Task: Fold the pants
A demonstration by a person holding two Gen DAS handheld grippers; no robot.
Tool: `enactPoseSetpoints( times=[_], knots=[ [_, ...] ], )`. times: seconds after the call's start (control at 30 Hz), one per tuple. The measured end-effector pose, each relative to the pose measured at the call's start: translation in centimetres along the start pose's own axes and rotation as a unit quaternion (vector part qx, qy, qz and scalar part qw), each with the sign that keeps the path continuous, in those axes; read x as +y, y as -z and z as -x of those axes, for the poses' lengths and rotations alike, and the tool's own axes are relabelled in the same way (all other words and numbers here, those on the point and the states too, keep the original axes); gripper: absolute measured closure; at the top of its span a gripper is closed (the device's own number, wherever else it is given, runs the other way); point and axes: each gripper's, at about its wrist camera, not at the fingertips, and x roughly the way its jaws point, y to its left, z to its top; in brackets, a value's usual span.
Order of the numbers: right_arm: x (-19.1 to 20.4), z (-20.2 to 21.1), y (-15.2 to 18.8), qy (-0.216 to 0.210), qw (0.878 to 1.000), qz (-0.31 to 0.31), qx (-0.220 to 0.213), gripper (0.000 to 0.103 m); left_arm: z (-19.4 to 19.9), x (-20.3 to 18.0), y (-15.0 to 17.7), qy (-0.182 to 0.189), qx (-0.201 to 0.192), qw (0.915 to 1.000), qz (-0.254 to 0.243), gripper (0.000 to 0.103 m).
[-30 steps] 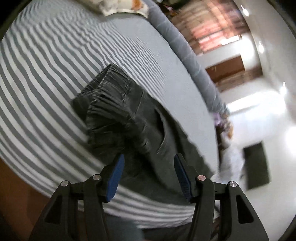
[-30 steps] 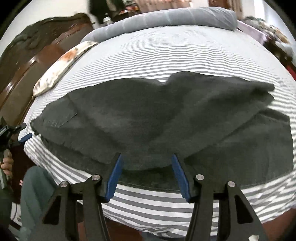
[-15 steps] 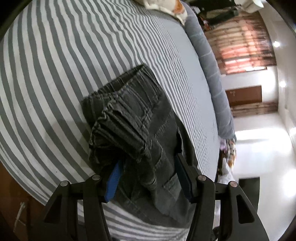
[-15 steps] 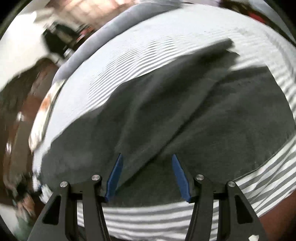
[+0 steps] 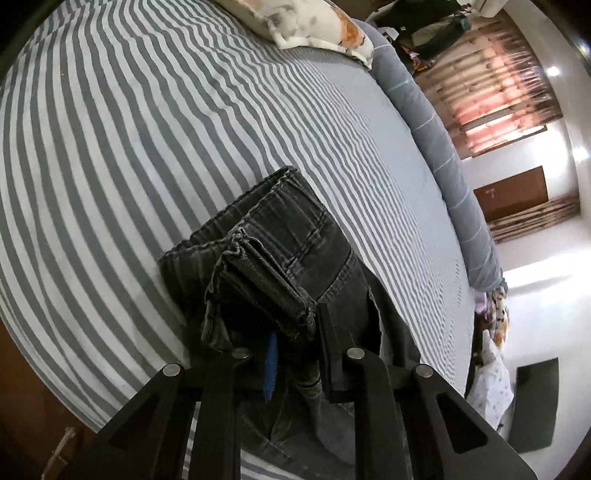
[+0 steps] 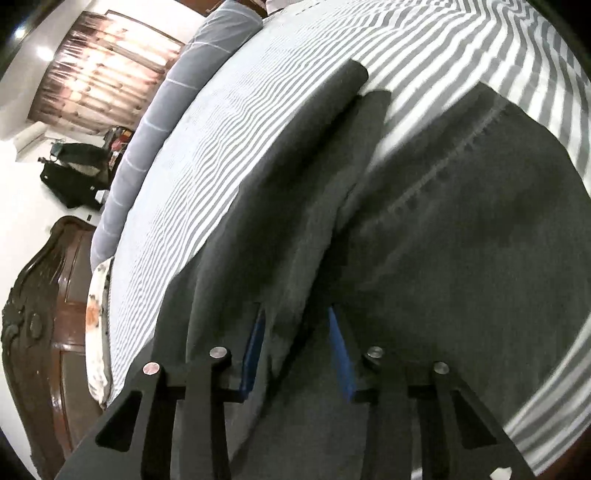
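Note:
Dark grey jeans (image 5: 295, 236) lie on the grey and white striped bed sheet (image 5: 129, 122). In the left wrist view my left gripper (image 5: 295, 350) is shut on the bunched waistband of the jeans, which rises between its fingers. In the right wrist view the pant legs (image 6: 461, 221) spread across the sheet (image 6: 258, 92). My right gripper (image 6: 299, 347) has narrowed around a raised fold of the leg fabric, and cloth fills the gap between its blue pads.
A patterned pillow (image 5: 306, 22) and a long grey bolster (image 5: 436, 122) lie along the far side of the bed. A dark wooden headboard (image 6: 40, 314) stands at the left of the right wrist view. Curtains (image 5: 498, 74) and floor lie beyond.
Both grippers came down onto the jeans and closed. The left one took the waistband, which is now bunched and lifted. The right one swung round and closed on a fold of the legs.

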Motion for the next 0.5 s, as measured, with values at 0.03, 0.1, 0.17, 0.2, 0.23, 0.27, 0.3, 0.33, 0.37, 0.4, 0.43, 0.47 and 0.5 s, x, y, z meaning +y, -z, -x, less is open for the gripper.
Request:
enactPoseSetpoints(
  times=[0.03, 0.1, 0.17, 0.2, 0.23, 0.27, 0.3, 0.33, 0.37, 0.4, 0.43, 0.47, 0.5],
  knots=[
    [0.0, -0.3, -0.4, 0.002, 1.000, -0.001, 0.002, 0.082, -0.2, -0.1, -0.3, -0.001, -0.001, 1.0000, 0.002, 0.084],
    [0.1, -0.9, -1.2, 0.005, 1.000, -0.008, 0.005, 0.090, -0.4, 0.0, -0.5, -0.003, -0.001, 1.0000, 0.000, 0.084],
    [-0.1, -1.1, -1.7, 0.006, 1.000, -0.014, 0.009, 0.095, -0.8, 0.0, -0.8, -0.007, 0.000, 1.0000, 0.000, 0.084],
    [-0.1, -1.0, -1.7, 0.008, 1.000, -0.010, 0.009, 0.097, -1.0, -0.1, -0.9, -0.010, -0.001, 0.9999, -0.002, 0.084],
    [0.5, -0.5, -1.7, 0.010, 1.000, 0.001, 0.005, 0.097, -0.9, 0.0, -0.8, -0.012, -0.001, 0.9999, -0.005, 0.085],
    [0.5, 0.1, -1.6, 0.010, 1.000, 0.010, 0.001, 0.098, -0.9, -0.3, -0.9, -0.015, -0.001, 0.9998, -0.013, 0.085],
    [0.9, 0.7, -1.4, 0.011, 1.000, 0.020, -0.004, 0.098, -0.5, -0.5, -0.8, -0.015, -0.003, 0.9997, -0.021, 0.086],
    [1.3, 1.6, -1.2, 0.010, 0.999, 0.030, -0.010, 0.098, -0.3, -1.1, -1.2, -0.014, -0.007, 0.9993, -0.034, 0.086],
    [1.7, 2.3, -1.0, 0.010, 0.999, 0.038, -0.015, 0.098, 0.0, -1.6, -1.4, -0.009, -0.010, 0.9990, -0.044, 0.087],
    [1.9, 3.0, -0.8, 0.012, 0.999, 0.047, -0.018, 0.098, 0.5, -2.2, -1.7, -0.002, -0.014, 0.9984, -0.055, 0.087],
    [2.3, 4.1, -0.5, 0.011, 0.998, 0.056, -0.023, 0.098, 0.8, -2.7, -2.0, 0.003, -0.016, 0.9977, -0.066, 0.087],
    [2.5, 4.7, -0.1, 0.009, 0.998, 0.059, -0.026, 0.098, 1.2, -3.2, -2.3, 0.006, -0.019, 0.9967, -0.078, 0.087],
    [2.6, 5.5, 0.2, 0.006, 0.998, 0.061, -0.028, 0.098, 1.6, -3.7, -2.7, 0.012, -0.022, 0.9956, -0.091, 0.087]
  ],
)
